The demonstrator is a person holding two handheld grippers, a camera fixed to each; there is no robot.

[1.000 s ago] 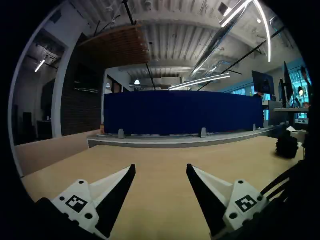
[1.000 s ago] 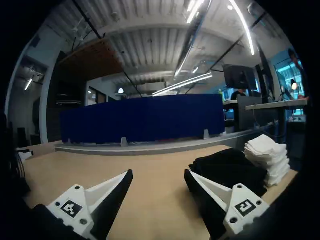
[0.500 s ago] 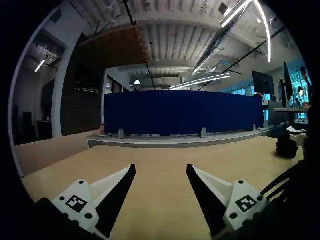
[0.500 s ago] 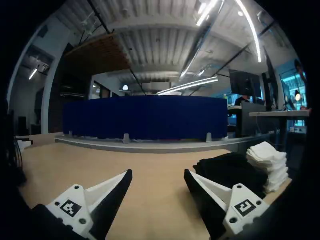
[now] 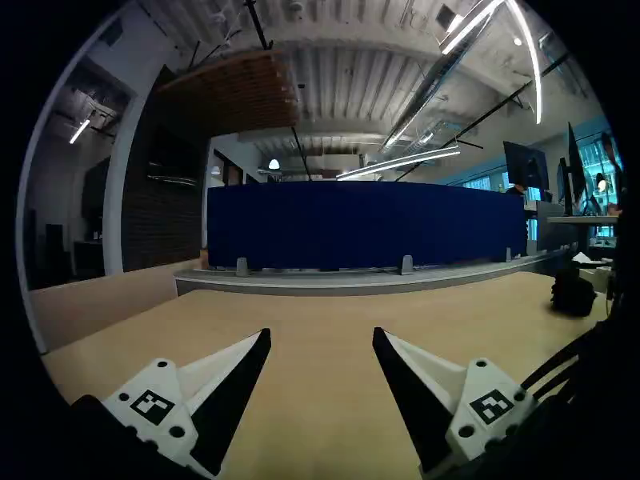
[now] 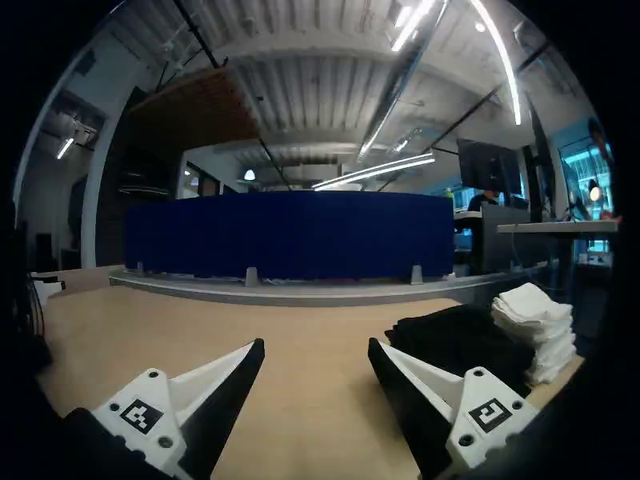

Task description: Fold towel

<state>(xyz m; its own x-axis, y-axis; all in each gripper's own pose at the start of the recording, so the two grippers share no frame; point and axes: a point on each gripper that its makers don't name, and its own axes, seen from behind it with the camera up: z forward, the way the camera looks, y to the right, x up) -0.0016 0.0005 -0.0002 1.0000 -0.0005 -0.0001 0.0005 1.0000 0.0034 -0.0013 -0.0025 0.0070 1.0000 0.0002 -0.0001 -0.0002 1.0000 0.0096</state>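
Jaws spread wide on the left gripper (image 5: 320,332), with nothing between them but bare wooden table (image 5: 320,308). Same wide gap on the right gripper (image 6: 315,342), likewise gripping nothing. Off to the right in the right gripper view, a pile of folded black towels (image 6: 460,336) on the table, just beyond the right-hand finger and partly hidden by it; touching or not, cannot tell. Beside that pile, farther right, a stack of folded white towels (image 6: 536,324) near the table's edge. Across the far side of the table, a long blue divider (image 6: 288,236).

Against a second ago: right gripper view swung left and levelled, with the divider now straight across and both piles a little smaller. Hardly any change over the last half second. Left gripper view as before, apart from a small dark lump (image 5: 573,293) at the far right, a touch smaller than a second ago.
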